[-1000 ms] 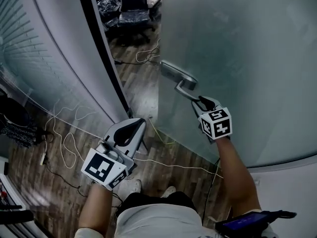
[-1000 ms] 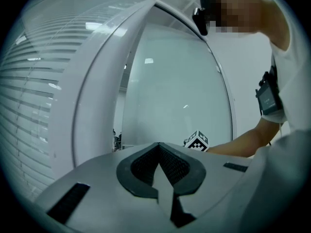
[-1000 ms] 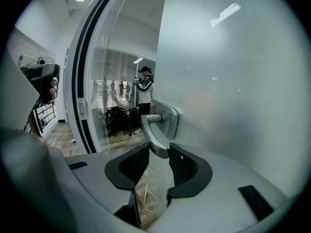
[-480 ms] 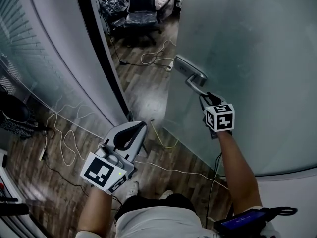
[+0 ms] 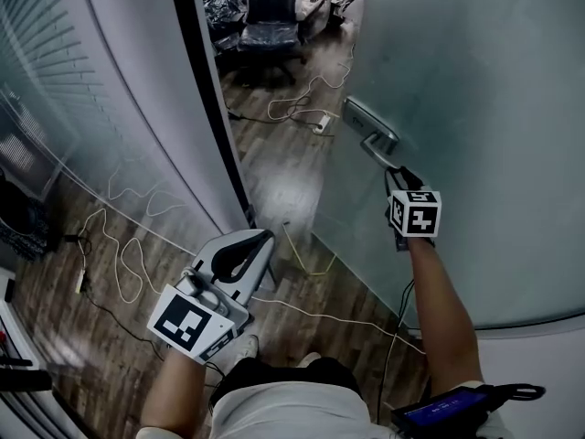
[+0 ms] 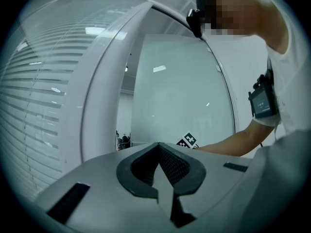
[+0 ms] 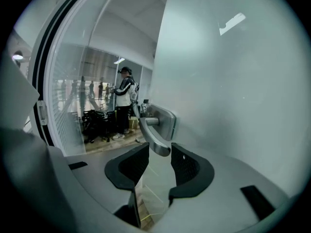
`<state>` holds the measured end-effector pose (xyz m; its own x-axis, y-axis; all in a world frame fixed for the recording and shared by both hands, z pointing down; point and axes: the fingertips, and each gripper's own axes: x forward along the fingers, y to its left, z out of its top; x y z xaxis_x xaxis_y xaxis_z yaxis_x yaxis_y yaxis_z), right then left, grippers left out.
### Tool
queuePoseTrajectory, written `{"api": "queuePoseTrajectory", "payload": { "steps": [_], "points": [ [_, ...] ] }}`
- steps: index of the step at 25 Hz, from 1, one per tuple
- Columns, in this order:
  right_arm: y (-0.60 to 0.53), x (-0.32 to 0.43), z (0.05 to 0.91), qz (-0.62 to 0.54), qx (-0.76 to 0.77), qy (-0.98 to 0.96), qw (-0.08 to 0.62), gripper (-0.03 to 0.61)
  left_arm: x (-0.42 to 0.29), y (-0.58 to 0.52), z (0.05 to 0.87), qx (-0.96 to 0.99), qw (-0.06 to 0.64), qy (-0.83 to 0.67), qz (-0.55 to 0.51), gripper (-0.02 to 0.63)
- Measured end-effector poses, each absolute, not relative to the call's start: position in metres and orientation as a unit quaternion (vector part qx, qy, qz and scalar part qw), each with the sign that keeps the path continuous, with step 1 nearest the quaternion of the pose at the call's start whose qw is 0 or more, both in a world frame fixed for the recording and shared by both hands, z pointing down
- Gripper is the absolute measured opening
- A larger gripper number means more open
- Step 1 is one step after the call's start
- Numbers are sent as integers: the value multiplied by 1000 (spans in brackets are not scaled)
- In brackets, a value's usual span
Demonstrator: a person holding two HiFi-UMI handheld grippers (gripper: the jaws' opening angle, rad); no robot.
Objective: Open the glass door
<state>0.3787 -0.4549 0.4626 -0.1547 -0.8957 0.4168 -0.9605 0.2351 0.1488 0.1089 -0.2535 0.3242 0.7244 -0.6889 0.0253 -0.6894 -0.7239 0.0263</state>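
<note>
Swung the glass door (image 5: 475, 108) wider than a second ago, widening the gap to the black door frame (image 5: 206, 99) and baring more floor (image 5: 274, 167), cables (image 5: 306, 94) and an office chair (image 5: 271, 12) beyond. Clamped with the right gripper (image 5: 395, 174) on the tip of the door handle (image 5: 373, 138), jaws part-way apart around it. Holding the left gripper (image 5: 262, 238) low near the frame's foot, jaws pressed together, empty.

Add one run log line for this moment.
right gripper: shut on door handle | left gripper: shut, empty | glass door: partly open
</note>
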Motion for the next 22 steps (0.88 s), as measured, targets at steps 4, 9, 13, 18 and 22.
{"api": "queuePoseTrajectory", "payload": {
  "steps": [4,9,13,18,22],
  "points": [
    [-438,380,440,36,617,-764,184,132,117,-262,330,931,14,-365,7,2],
    [-397,366,403,-8,609,-777,159,68,126,-261,329,938,7,-345,2,0],
    [-348,342,370,-23,614,-774,150,28,108,-237,313,945,0,-326,-6,2],
    [-306,320,340,-38,625,-769,128,2,93,-226,303,952,-5,-304,-17,0],
    [-263,293,322,-47,637,-762,105,2,74,-215,300,960,-9,-279,-24,0]
  ]
}}
